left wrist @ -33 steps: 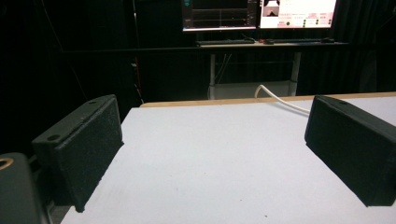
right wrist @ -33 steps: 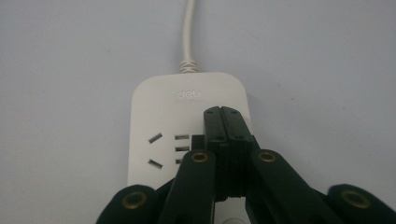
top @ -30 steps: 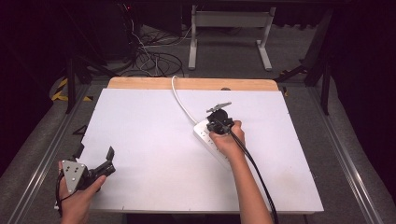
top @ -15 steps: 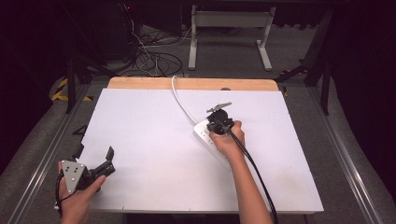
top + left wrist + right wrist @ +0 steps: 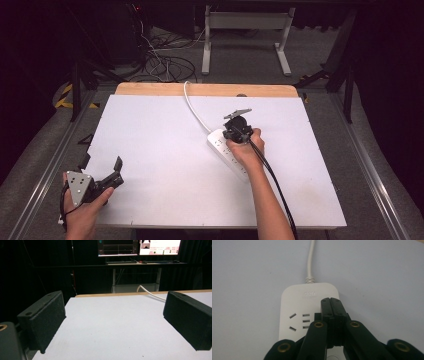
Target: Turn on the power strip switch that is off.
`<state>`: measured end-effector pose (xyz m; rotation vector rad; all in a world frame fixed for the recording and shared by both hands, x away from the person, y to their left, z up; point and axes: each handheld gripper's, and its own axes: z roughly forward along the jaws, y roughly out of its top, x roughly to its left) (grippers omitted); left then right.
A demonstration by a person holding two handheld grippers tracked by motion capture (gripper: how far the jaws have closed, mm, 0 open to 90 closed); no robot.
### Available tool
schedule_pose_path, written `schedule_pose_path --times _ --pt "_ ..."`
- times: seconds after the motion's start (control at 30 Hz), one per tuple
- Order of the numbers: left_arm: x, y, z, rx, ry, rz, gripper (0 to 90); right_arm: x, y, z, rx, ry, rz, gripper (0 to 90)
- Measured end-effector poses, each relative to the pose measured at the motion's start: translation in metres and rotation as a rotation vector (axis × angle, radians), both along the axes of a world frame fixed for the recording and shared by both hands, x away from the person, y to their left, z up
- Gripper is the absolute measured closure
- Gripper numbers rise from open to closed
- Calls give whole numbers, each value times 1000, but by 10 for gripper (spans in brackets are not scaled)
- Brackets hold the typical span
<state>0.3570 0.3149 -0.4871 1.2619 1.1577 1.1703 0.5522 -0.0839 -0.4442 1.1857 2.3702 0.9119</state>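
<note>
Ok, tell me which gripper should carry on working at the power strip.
Right. The right gripper, jaws shut, already sits over the power strip near its cord end. The left gripper, jaws open, rests at the table's near-left corner, well away.

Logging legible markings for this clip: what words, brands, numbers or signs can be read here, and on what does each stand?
"deli": embossed brand on the white plastic power strip, near its cord end, just ahead of the closed right gripper.
Smaller embossed line under it: too faint to read.
Text on the two lit monitor screens behind the table: too small and blurred to read.
</note>
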Motion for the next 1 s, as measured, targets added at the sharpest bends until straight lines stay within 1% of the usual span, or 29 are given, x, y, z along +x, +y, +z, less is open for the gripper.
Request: schedule_pose_path --times 0.03,0.07,0.13,0.2,0.3,0.4,0.47,0.53,0.57,0.6,0.63,0.7,0.73,0.9,1.0 --pt "0 0 0 -5 -2 0 48 0 -1 0 4 -7 2 900" --pt "0 0 0 -2 -2 0 48 -1 -1 1 -1 -11 6 900" --pt "0 0 0 -1 -1 -3 48 -2 -1 2 7 -17 13 900" --pt "0 -1 0 -2 -2 -2 48 -3 -2 3 -3 -24 15 900" --pt "1 0 0 7 1 -4 48 -5 -6 7 20 -55 18 900" --pt "2 -1 0 3 0 -3 48 -8 -12 10 49 -84 30 900" --pt "2 -1 0 6 2 -2 48 -13 -14 12 47 -115 47 900" --pt "2 -2 -1 12 3 -6 48 -17 -17 13 59 -139 59 900" --pt "2 -2 -1 11 4 -8 49 -19 -20 14 68 -152 65 900" --pt "2 -2 0 13 5 -9 49 -23 -25 16 90 -175 71 900" --pt "2 -2 -1 12 3 -8 49 -23 -25 16 90 -175 71 900" --pt "3 -2 -1 17 6 -9 49 -27 -31 19 117 -190 78 900" --pt "3 -2 -1 17 6 -9 49 -29 -33 20 123 -197 80 900" --pt "3 -3 -1 17 4 -6 49 -39 -48 27 192 -250 86 900" --pt "4 -4 -1 16 4 -7 49 -44 -57 29 206 -278 91 900"
